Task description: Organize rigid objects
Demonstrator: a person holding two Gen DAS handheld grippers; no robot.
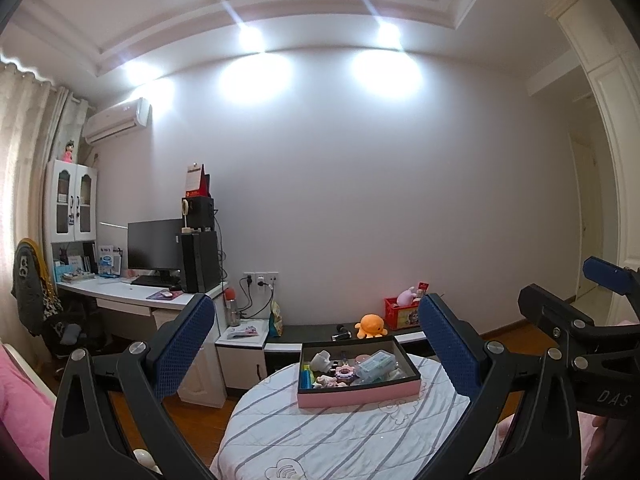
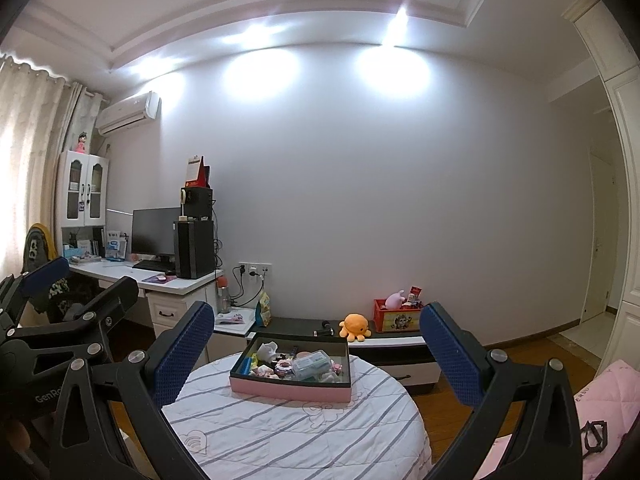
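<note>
Both tongs were held level above the near edge of the round counter, side by side, spread wide and empty: left tongs, right tongs. The box of small objects sat ahead between their fingers, untouched.

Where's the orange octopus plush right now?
The orange octopus plush sits on the low dark bench against the far wall, just left of the red crate, beyond the pink box.
</note>
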